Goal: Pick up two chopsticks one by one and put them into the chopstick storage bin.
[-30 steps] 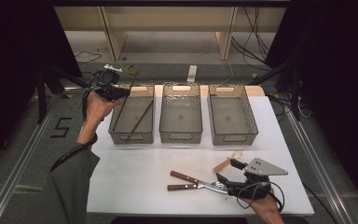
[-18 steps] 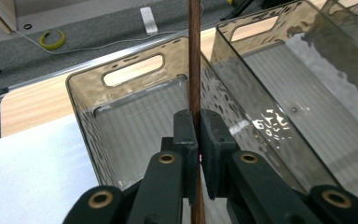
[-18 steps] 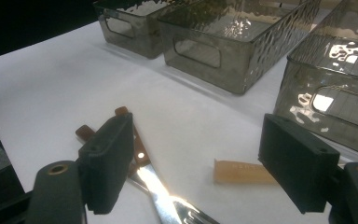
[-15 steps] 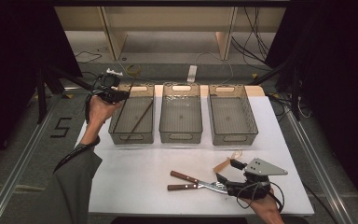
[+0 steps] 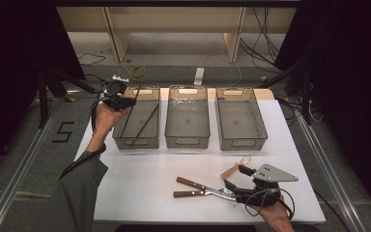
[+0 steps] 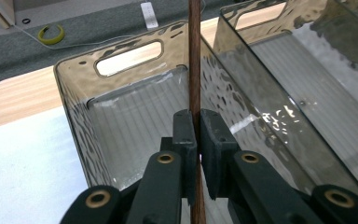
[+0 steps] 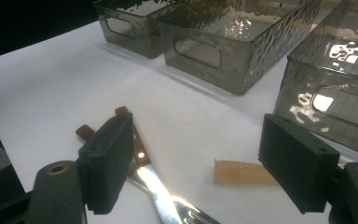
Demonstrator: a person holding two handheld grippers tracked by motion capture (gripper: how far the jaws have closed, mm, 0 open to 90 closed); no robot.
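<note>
A person's left gripper [image 5: 125,102] pinches a brown chopstick [image 6: 195,56] over the left bin [image 5: 121,143], where another stick already lies; forks [image 5: 193,187] and a small packet [image 7: 242,172] wait before the spread right gripper [image 7: 200,168].

A dark brown chopstick [image 6: 195,56]; 3 smoky grey, ripple-patterned bins [image 5: 187,126] along the far edge of the white tabletop [image 5: 140,183]; brown-handled, silver cutlery [image 5: 198,187]; black hand-held grippers.
</note>
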